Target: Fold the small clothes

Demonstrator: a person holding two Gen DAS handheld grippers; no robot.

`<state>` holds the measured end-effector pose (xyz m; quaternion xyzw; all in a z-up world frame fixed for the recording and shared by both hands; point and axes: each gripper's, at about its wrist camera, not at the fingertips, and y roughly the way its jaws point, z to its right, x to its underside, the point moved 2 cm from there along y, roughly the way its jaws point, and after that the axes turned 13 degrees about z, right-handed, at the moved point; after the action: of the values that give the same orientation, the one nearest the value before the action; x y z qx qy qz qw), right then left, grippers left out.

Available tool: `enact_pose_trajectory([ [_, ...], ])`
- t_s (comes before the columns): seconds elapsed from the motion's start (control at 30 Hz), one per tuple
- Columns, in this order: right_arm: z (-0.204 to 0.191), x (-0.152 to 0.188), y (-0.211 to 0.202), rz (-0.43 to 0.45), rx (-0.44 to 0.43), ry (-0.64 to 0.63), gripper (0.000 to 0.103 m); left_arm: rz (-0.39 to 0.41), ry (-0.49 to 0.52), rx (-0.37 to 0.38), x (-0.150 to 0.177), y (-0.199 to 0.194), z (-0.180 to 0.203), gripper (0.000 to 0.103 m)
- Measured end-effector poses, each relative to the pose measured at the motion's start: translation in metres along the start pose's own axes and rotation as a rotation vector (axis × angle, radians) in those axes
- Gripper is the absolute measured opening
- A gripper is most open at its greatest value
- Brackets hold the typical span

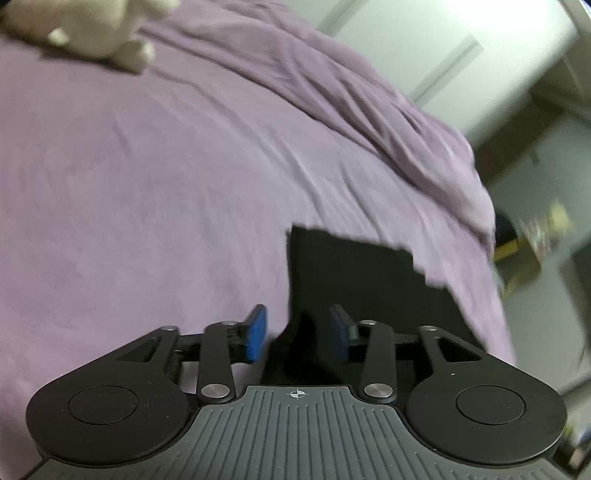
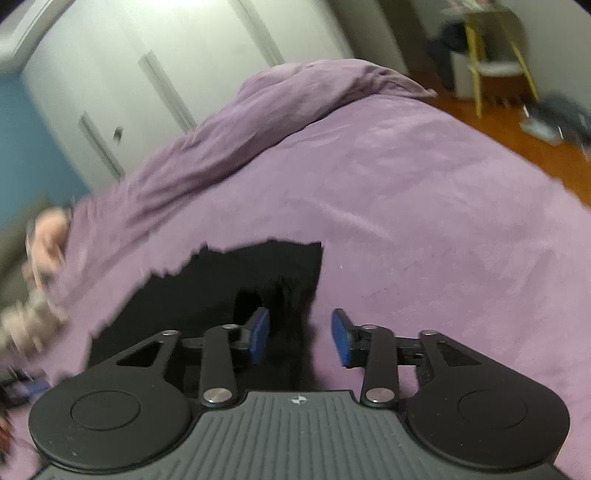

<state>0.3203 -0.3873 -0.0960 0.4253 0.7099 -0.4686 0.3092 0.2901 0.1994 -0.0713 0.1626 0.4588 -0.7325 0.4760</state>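
A small black garment (image 1: 354, 273) lies flat on the purple bedspread (image 1: 147, 192). In the left wrist view my left gripper (image 1: 298, 334) is open, its blue pads (image 1: 257, 334) straddling the garment's near left corner. In the right wrist view the same black garment (image 2: 229, 284) lies ahead and to the left. My right gripper (image 2: 300, 338) is open, with the garment's near right corner bunched between its blue pads (image 2: 260, 336). Neither gripper has closed on the cloth. Both views are motion-blurred.
A cream plush toy (image 1: 88, 29) lies at the far left of the bed. A rumpled purple duvet (image 2: 258, 122) is heaped along the far side. White wardrobe doors (image 2: 122, 85) stand behind. A yellow-legged chair (image 2: 491, 55) and wooden floor (image 2: 517, 140) lie to the right.
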Motion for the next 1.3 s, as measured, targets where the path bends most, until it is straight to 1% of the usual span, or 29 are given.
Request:
enact_pose_trajectory([
  [0.03, -0.006, 0.003, 0.002, -0.001, 0.003, -0.058, 0.048, -0.013, 0.059, -0.002, 0.005, -0.003, 0.0, 0.046],
  [0.13, -0.022, 0.01, 0.009, 0.002, 0.007, -0.202, 0.048, -0.064, 0.236, -0.027, 0.021, -0.004, 0.004, 0.047],
  [0.23, -0.035, 0.012, 0.019, 0.014, 0.019, -0.277, 0.048, -0.103, 0.309, -0.046, 0.03, 0.005, 0.01, 0.047],
  [0.3, -0.041, 0.011, 0.025, 0.025, 0.019, -0.294, 0.048, -0.092, 0.344, -0.043, 0.03, 0.013, 0.017, 0.047],
  [0.33, -0.044, 0.011, 0.028, 0.031, 0.016, -0.295, 0.046, -0.084, 0.363, -0.036, 0.03, 0.019, 0.022, 0.049],
  [0.4, -0.048, 0.009, 0.032, 0.04, 0.007, -0.296, 0.036, -0.071, 0.402, -0.038, 0.028, 0.033, 0.032, 0.05],
  [0.43, -0.05, 0.008, 0.036, 0.037, 0.0, -0.292, 0.027, -0.064, 0.418, -0.035, 0.027, 0.039, 0.037, 0.05],
  [0.47, -0.05, 0.008, 0.038, 0.034, -0.001, -0.288, 0.02, -0.055, 0.432, -0.028, 0.027, 0.044, 0.041, 0.05],
  [0.5, -0.051, 0.007, 0.041, 0.036, 0.004, -0.286, 0.016, -0.046, 0.444, -0.021, 0.026, 0.049, 0.045, 0.05],
  [0.53, -0.05, 0.006, 0.043, 0.039, 0.008, -0.277, 0.007, -0.034, 0.461, -0.016, 0.026, 0.053, 0.049, 0.049],
  [0.57, -0.048, 0.005, 0.045, 0.037, 0.006, -0.255, 0.005, -0.023, 0.471, -0.014, 0.026, 0.057, 0.052, 0.046],
  [0.6, -0.045, 0.004, 0.046, 0.036, 0.007, -0.222, 0.004, -0.018, 0.477, -0.016, 0.026, 0.061, 0.053, 0.044],
  [0.63, -0.041, 0.002, 0.047, 0.035, 0.004, -0.179, 0.003, -0.018, 0.468, -0.019, 0.026, 0.063, 0.054, 0.038],
  [0.67, -0.037, 0.001, 0.048, 0.036, 0.003, -0.141, 0.003, -0.019, 0.448, -0.013, 0.025, 0.065, 0.053, 0.028],
  [0.7, -0.032, -0.001, 0.048, 0.038, 0.006, -0.103, 0.002, -0.022, 0.411, -0.011, 0.023, 0.067, 0.051, 0.024],
  [0.73, -0.029, -0.001, 0.048, 0.039, 0.002, -0.071, 0.002, -0.023, 0.385, -0.021, 0.021, 0.069, 0.048, 0.016],
  [0.8, -0.023, -0.001, 0.048, 0.04, 0.002, -0.018, 0.002, -0.03, 0.356, -0.014, 0.02, 0.072, 0.045, 0.011],
  [0.83, -0.022, -0.001, 0.049, 0.041, 0.002, -0.002, 0.002, -0.03, 0.357, -0.007, 0.02, 0.072, 0.045, 0.009],
  [0.9, -0.021, -0.001, 0.048, 0.044, 0.008, 0.017, 0.002, -0.012, 0.353, 0.001, 0.019, 0.068, 0.045, 0.007],
  [1.03, -0.026, -0.01, 0.041, 0.067, -0.011, 0.029, 0.002, 0.034, 0.293, 0.018, 0.009, 0.054, 0.046, 0.006],
  [1.1, -0.03, -0.02, 0.038, 0.092, -0.021, 0.041, 0.002, 0.051, 0.268, 0.017, -0.001, 0.046, 0.049, 0.006],
  [1.2, -0.033, -0.04, 0.045, 0.121, -0.021, 0.095, 0.002, 0.067, 0.219, 0.013, -0.021, 0.044, 0.055, 0.006],
  [1.3, -0.036, -0.058, 0.064, 0.136, 0.023, 0.132, 0.002, 0.097, 0.22, -0.016, -0.041, 0.053, 0.067, 0.006],
])
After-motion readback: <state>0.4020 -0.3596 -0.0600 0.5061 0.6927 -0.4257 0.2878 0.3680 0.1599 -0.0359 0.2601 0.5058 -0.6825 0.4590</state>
